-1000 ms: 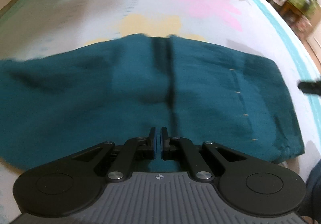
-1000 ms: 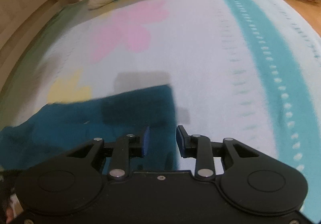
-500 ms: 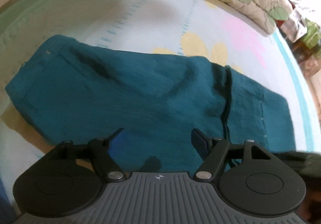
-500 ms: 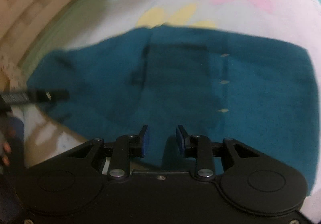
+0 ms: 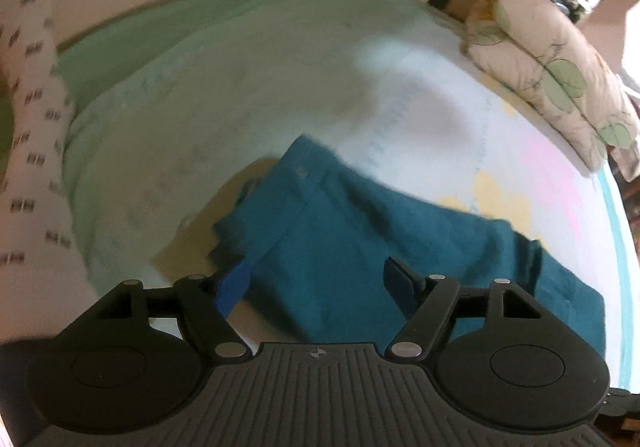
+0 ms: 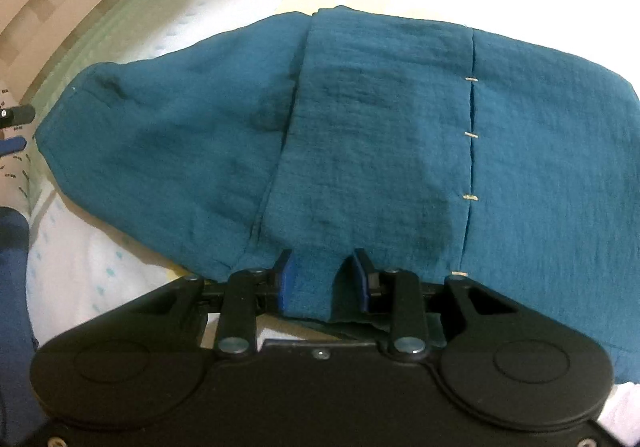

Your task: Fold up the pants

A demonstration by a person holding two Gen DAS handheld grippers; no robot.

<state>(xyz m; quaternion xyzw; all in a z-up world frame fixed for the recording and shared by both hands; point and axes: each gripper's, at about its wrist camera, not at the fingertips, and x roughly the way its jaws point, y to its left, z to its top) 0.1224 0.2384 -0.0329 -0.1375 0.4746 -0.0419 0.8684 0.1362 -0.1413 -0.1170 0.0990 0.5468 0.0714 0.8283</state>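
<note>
Bed (image 5: 248,95) carried the pants (image 6: 360,135); left tool (image 5: 316,283) gaped wide, right tool (image 6: 322,279) narrowly straddled the near hem, which might slip free.

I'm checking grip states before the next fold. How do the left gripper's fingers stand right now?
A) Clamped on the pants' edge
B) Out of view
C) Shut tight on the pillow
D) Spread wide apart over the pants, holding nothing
D: the left gripper has its fingers far apart above the teal pants, with no cloth pinched between them.
</note>
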